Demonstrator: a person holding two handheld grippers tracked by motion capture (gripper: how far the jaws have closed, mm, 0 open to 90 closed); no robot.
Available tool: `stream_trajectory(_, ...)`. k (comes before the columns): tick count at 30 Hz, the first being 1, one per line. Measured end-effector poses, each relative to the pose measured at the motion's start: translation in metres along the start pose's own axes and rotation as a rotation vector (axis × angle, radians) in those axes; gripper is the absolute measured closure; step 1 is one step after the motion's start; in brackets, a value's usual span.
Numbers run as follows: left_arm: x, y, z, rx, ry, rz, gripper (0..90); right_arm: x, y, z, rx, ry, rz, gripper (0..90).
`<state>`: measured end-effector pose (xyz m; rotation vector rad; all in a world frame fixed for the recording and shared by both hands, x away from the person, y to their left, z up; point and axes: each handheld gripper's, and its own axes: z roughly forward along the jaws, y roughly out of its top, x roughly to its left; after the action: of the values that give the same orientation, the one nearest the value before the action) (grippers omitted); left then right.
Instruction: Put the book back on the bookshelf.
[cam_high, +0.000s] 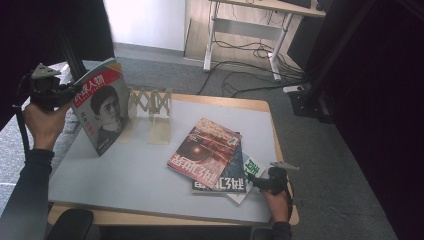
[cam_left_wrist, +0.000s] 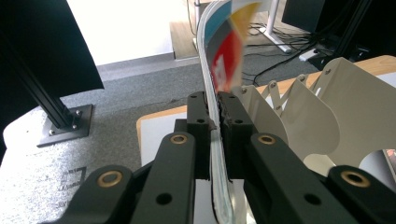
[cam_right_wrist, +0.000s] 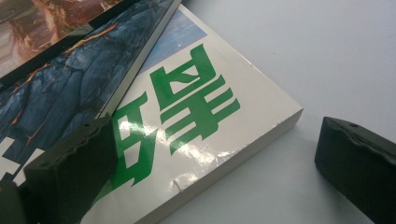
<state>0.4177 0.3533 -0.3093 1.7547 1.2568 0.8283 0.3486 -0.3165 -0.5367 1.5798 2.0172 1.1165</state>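
My left gripper is shut on the edge of a red-covered magazine with a portrait on its front, held upright at the table's far left. In the left gripper view the jaws pinch the magazine's thin edge, right beside a white folding rack. My right gripper rests at the near right, open. Its jaws straddle the corner of a white magazine with green characters, the left pad over the cover, the right pad on the bare table.
The rack stands at the back of the grey table top. A stack of three magazines lies at the right: a red one on a dark one on the white one. Desk legs and cables lie on the floor behind.
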Motion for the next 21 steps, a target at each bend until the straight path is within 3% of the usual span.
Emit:
stream_trajectory(3, 0.0007, 0.0004, -0.0035, -0.021, 0.009, 0.002, 82.7, 0.0000, 0.0000, 0.0000, 0.000, 0.000, 0.000, 0.0)
stream_trajectory(9, 0.0017, 0.0006, -0.0099, -0.038, 0.011, 0.011, 71.6, 0.0002, 0.0000, -0.0001, 0.001, 0.000, 0.002, 0.0)
stream_trajectory(21, 0.0007, -0.0013, -0.0097, -0.017, 0.003, 0.022, 53.3, 0.0001, 0.0000, -0.0001, 0.001, 0.000, 0.001, 0.0)
